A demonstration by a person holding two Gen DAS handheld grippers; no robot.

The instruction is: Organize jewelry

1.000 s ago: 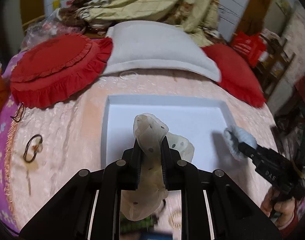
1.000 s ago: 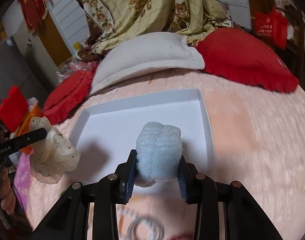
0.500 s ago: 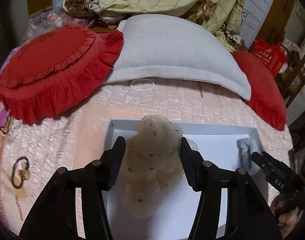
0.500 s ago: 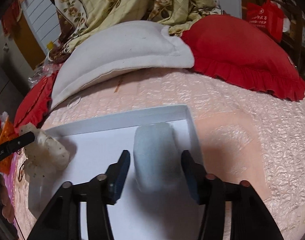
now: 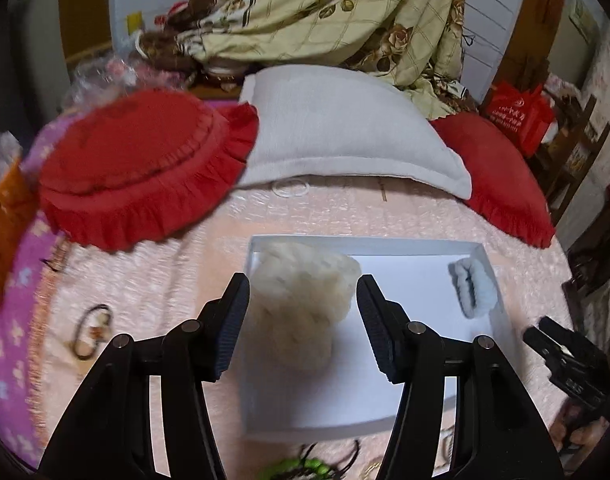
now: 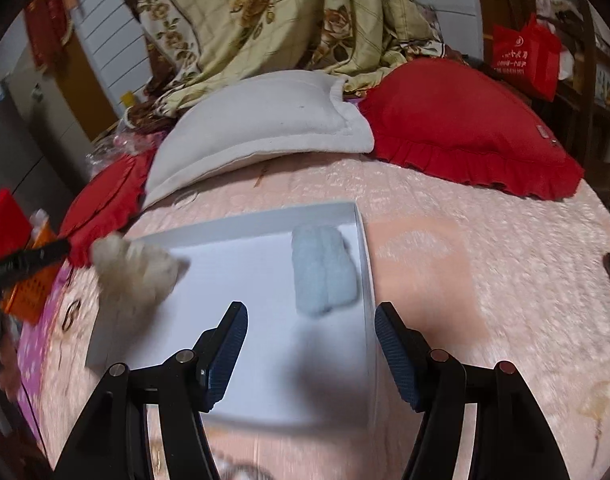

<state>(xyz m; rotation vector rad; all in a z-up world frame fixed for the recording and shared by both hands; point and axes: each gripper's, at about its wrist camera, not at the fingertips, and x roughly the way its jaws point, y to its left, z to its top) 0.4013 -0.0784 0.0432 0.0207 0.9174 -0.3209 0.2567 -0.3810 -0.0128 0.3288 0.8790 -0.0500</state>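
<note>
A white shallow box (image 5: pixel 409 280) (image 6: pixel 241 280) lies on the pink bedspread. A cream dotted scrunchie (image 5: pixel 305 300) (image 6: pixel 137 272) lies at the box's left end, blurred. A pale blue fluffy scrunchie (image 5: pixel 473 288) (image 6: pixel 325 272) lies in the box's far right corner. My left gripper (image 5: pixel 303 320) is open, with the cream scrunchie loose between its jaws. My right gripper (image 6: pixel 311 348) is open just behind the blue scrunchie, apart from it; it also shows in the left wrist view (image 5: pixel 565 364).
Two red frilled cushions (image 5: pixel 145 164) (image 6: pixel 465 132) and a white pillow (image 5: pixel 345 132) lie behind the box. A clear double ring (image 5: pixel 291 190) sits by the pillow. A dark hair ring (image 5: pixel 91 330) lies left of the box. Green beads (image 5: pixel 305 468) lie in front of it.
Both grippers opened wide and let go of their scrunchies, which now lie in the box. Both grippers pulled back toward me.
</note>
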